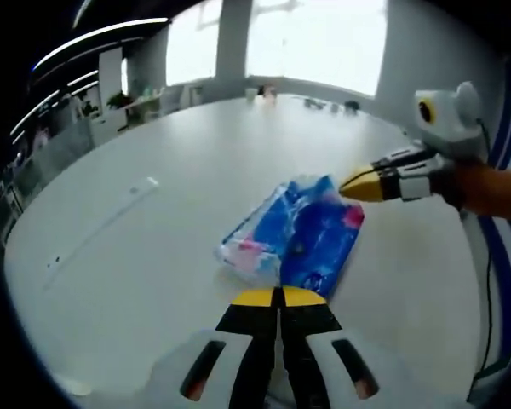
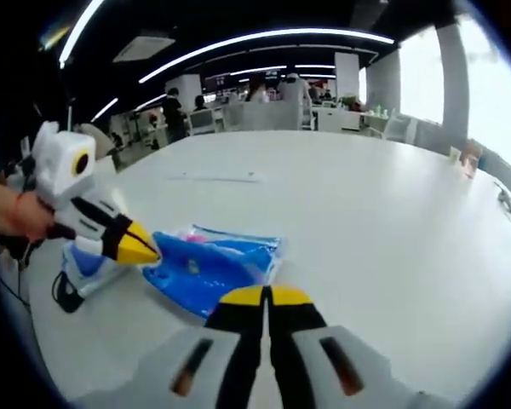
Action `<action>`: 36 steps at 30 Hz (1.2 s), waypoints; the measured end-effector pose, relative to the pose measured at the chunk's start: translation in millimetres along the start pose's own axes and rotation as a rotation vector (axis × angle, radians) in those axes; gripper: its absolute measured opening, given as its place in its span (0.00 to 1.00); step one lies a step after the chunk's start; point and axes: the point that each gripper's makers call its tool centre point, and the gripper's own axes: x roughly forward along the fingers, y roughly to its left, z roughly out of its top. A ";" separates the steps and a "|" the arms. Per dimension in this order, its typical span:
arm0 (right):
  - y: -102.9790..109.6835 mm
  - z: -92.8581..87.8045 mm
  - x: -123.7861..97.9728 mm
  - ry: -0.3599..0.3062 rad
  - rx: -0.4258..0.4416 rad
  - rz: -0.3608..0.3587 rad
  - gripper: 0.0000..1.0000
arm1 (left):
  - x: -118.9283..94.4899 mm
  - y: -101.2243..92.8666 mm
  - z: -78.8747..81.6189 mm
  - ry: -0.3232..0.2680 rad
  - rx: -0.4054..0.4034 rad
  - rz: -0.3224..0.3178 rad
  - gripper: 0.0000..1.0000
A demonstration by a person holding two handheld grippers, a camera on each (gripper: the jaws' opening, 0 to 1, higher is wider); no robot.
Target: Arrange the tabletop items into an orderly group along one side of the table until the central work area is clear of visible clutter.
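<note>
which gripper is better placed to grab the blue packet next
Left, probably. The left gripper sits shut right at the near edge of the blue-and-pink plastic packet; the right gripper is shut at its far corner.

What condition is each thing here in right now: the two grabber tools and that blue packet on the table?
left gripper: jaws closed together, empty, just short of the packet.
right gripper: jaws closed, empty, tip at the packet's edge.
blue plastic packet: lying flat on the table, crinkled, unheld.
white table: bare around the packet.
</note>
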 end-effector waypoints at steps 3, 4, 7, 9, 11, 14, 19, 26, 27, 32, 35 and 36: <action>-3.0 3.6 -3.7 -0.013 0.005 -0.007 0.00 | 1.9 -0.5 2.4 -0.008 0.003 0.003 0.00; -4.6 4.5 -4.2 -0.019 0.002 -0.010 0.00 | 2.8 -1.4 4.7 -0.015 -0.001 0.003 0.00; -10.5 1.6 -2.5 -0.011 0.007 -0.016 0.00 | 7.6 -2.9 6.4 -0.014 0.010 0.001 0.00; -12.4 -0.8 -1.5 -0.006 0.008 -0.019 0.00 | 9.8 -3.8 6.4 -0.011 0.009 -0.002 0.00; -13.7 -4.0 -0.2 -0.001 0.014 -0.019 0.00 | 10.8 -4.2 5.6 -0.008 0.015 0.001 0.00; -13.6 -6.3 0.9 0.004 0.016 -0.020 0.00 | 12.5 -4.1 3.0 -0.001 0.018 0.004 0.00; -13.5 -7.6 2.5 0.006 0.019 -0.021 0.00 | 13.6 -5.8 1.4 -0.001 0.006 -0.005 0.00; -21.6 2.9 -3.3 -0.024 0.019 -0.034 0.00 | 15.4 -7.0 13.4 -0.028 0.014 0.001 0.00; -23.0 2.9 -3.4 -0.024 0.020 -0.035 0.00 | 16.7 -7.5 14.5 -0.030 0.018 0.000 0.00; -29.2 2.6 -6.9 -0.024 0.021 -0.050 0.00 | 23.6 -12.0 20.4 -0.034 0.030 -0.004 0.00; -35.0 0.2 -8.8 -0.024 0.030 -0.059 0.00 | 28.7 -14.8 23.0 -0.030 0.039 -0.010 0.00; -37.4 -0.8 -9.0 -0.024 0.028 -0.063 0.00 | 29.5 -15.5 24.2 -0.032 0.041 -0.011 0.00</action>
